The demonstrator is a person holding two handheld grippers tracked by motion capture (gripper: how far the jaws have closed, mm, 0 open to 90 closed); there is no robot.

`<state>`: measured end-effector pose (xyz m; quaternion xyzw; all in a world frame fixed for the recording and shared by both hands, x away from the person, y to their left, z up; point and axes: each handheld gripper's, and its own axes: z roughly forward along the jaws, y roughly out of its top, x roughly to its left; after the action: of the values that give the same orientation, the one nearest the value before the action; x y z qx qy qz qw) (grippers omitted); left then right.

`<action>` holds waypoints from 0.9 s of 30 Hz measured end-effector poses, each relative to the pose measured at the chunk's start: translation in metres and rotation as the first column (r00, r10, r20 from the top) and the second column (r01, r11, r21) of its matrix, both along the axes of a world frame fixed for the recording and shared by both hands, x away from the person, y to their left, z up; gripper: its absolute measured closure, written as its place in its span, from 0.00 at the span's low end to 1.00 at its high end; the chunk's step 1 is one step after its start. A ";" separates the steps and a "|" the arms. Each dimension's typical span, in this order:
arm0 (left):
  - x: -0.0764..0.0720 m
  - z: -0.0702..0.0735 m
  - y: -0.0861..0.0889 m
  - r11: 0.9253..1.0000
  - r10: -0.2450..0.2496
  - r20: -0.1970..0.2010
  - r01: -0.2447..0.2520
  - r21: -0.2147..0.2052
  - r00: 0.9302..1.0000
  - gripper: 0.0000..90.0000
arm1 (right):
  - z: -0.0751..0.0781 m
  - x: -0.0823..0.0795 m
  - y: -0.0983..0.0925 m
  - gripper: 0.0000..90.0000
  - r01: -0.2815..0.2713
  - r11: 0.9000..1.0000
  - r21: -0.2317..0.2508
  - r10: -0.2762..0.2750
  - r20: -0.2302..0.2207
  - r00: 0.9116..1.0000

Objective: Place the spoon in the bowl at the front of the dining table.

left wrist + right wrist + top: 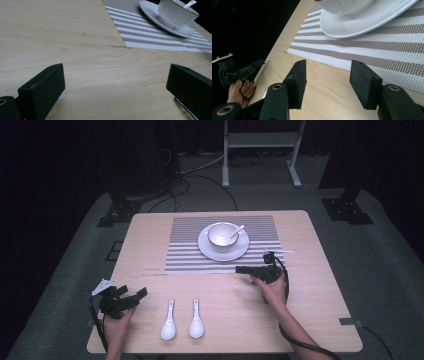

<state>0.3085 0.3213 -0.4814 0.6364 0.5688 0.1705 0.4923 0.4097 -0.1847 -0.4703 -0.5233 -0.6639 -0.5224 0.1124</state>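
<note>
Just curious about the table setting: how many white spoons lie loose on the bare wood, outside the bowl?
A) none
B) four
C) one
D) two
D: two white spoons lie side by side on the table near its front edge, between the person's hands.

Dark lab studio, black curtains, floor cables (200, 167), metal stands (117, 210), wooden table (310, 245)

Bright table (320, 290), dark, perhaps underexposed surroundings
</note>
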 end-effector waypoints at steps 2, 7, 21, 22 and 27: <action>0.000 0.000 0.000 1.000 0.000 0.000 0.000 0.000 1.000 0.01 | 0.000 -0.002 0.000 0.51 -0.003 1.000 0.003 0.003 0.000 1.000; 0.000 0.000 0.000 1.000 0.000 -0.001 0.000 0.001 1.000 0.01 | -0.002 -0.006 -0.001 0.51 -0.013 1.000 0.000 0.013 0.001 1.000; 0.000 0.000 0.000 1.000 0.000 0.000 0.000 0.001 1.000 0.01 | -0.003 -0.016 0.007 0.51 -0.048 0.999 -0.008 0.048 0.009 0.999; 0.000 0.000 0.000 1.000 0.000 0.000 0.000 0.001 1.000 0.01 | -0.003 -0.016 0.008 0.50 -0.050 0.999 -0.011 0.050 0.009 0.999; 0.000 0.000 0.000 1.000 -0.001 -0.002 0.001 0.001 1.000 0.01 | -0.003 -0.018 0.008 0.50 -0.056 0.998 -0.014 0.056 0.013 0.998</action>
<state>0.3087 0.3213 -0.4814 0.6371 0.5688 0.1699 0.4915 0.3915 -0.1764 -0.4729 -0.5020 -0.6824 -0.5179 0.1190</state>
